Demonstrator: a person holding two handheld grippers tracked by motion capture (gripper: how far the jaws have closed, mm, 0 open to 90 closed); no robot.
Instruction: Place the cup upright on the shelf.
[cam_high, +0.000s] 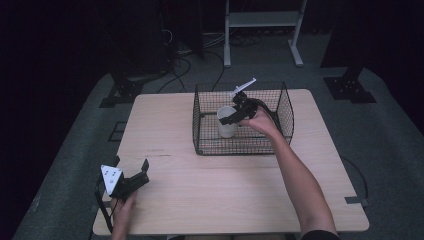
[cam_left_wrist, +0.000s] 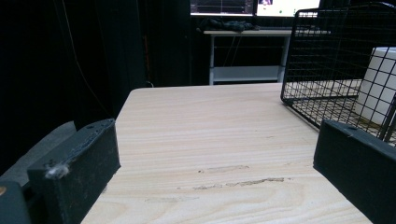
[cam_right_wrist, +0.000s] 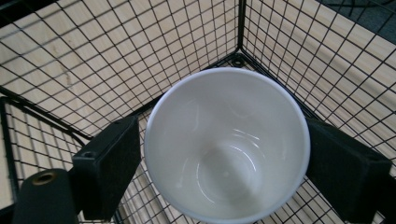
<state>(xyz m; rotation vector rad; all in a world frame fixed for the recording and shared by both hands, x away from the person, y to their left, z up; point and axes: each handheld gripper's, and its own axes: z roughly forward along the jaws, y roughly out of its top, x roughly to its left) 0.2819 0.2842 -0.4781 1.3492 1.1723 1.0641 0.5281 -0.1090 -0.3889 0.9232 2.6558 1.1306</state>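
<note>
Item: my right tongs (cam_right_wrist: 224, 154), jaws straddling and pressed to the outer wall of a plain white ceramic cup (cam_right_wrist: 227, 142), upright inside the black wire-mesh basket (cam_high: 285, 107) on the pale wooden counter (cam_high: 200, 190). Cup likely rigid, smooth, breakable; best held across the body below the rim. Base contact hidden. My left tongs (cam_left_wrist: 217, 163): spread wide, empty, near the counter's corner.

Cup (cam_high: 226, 121) inside basket (cam_high: 210, 148) on table (cam_high: 200, 185)

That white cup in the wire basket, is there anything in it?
Empty. The right gripper view looks straight down into the white cup and shows its bare glossy bottom.
</note>
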